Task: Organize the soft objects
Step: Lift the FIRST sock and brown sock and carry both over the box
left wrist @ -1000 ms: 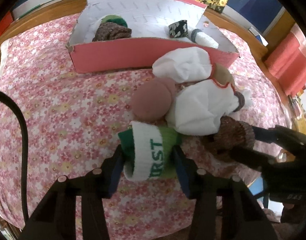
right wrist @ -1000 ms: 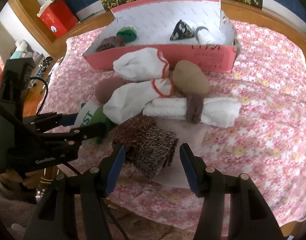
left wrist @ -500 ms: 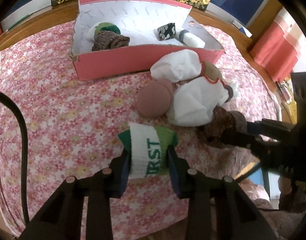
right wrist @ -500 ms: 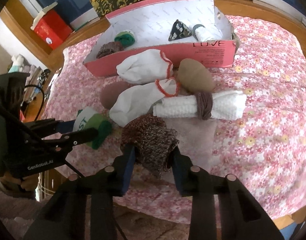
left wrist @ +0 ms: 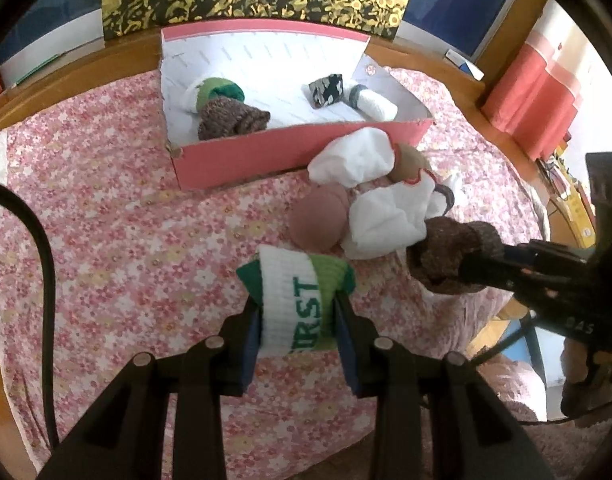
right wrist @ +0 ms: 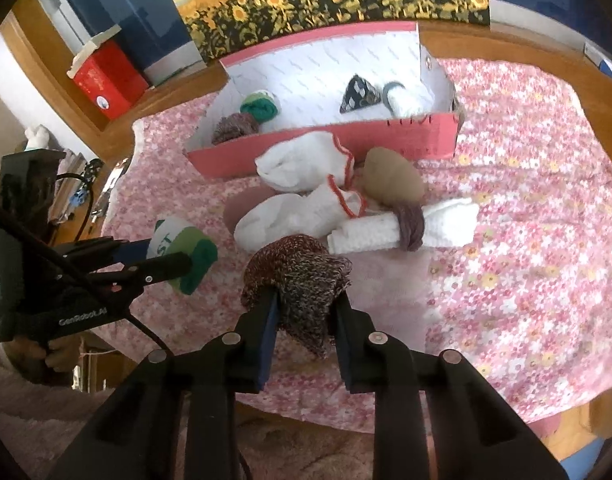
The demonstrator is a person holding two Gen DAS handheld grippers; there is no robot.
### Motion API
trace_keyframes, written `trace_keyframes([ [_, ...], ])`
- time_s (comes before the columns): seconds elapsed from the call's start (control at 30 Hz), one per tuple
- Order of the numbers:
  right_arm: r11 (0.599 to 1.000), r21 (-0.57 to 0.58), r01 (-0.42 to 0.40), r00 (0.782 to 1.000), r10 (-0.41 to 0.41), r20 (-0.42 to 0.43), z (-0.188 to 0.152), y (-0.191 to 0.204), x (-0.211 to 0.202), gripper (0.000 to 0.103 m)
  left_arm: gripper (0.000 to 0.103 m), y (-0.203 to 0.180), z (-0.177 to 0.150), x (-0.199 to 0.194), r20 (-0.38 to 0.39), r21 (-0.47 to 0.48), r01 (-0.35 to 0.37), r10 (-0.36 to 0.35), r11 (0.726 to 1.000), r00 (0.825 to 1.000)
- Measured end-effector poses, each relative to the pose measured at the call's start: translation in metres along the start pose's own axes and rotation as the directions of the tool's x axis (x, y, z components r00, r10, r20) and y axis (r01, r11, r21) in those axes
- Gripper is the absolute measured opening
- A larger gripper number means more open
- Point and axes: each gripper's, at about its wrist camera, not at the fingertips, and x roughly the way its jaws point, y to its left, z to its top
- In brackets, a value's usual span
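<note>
Nearest in the left wrist view: left claw (left wrist: 298,312) clamped on the green-and-white sock roll (left wrist: 296,300), gripped across its middle so the bundle cannot unroll, apparently raised off the floral cloth (left wrist: 126,240) on the surface. In the right wrist view: right claw (right wrist: 304,310) pinched tight on the brown marled sock bundle (right wrist: 298,276), loose end drooping between the fingers, likewise held above the cloth. Both seemingly gripped for carrying toward the box.

Just beyond, 1 loose pile awaiting sorting: 2 white socks with orange trim (right wrist: 302,216), a pink ball (left wrist: 320,220), a tan ball (right wrist: 392,180) and a white towel roll tied with a mauve band (right wrist: 402,226), crowded against the box front.

Farthest, the pink box (left wrist: 242,156), already holding a green roll and a brown bundle paired at its left, a dark patterned item and a white roll at its right. Likely destination for both held pieces: left cluster, matching kinds.
</note>
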Motion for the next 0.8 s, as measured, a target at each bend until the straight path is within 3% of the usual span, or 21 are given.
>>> trace_keyframes([
  [0.8,0.992,-0.064,-0.112,0.989,0.118,0.095,0.043,-0.019,-0.036,0.026,0.036,-0.013,0.038,-0.019,0.099,-0.089,-0.047,0.055,0.995,0.994],
])
